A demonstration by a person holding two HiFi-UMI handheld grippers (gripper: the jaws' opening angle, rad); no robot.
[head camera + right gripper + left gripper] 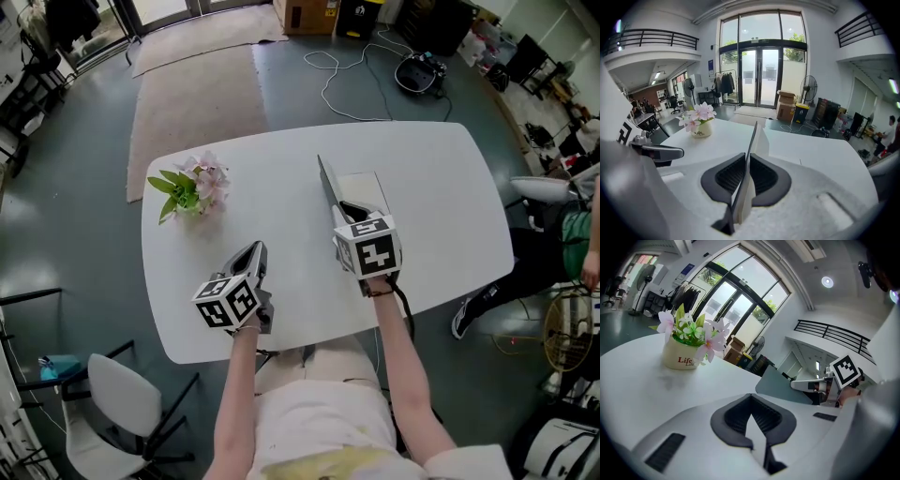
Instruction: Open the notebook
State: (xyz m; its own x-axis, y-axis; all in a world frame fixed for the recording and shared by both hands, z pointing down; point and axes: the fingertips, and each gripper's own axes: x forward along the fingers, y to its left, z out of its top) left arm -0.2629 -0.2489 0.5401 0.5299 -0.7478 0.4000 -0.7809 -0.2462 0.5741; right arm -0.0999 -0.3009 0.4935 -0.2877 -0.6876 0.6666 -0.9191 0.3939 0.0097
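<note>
Your right hand-held gripper pinches the notebook cover, which stands about upright above the counter. It seems half open and needs laying flat. Your left hand-held gripper is closed and empty.

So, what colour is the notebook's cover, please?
Slate grey; the cover shows best in the left gripper view.
</note>
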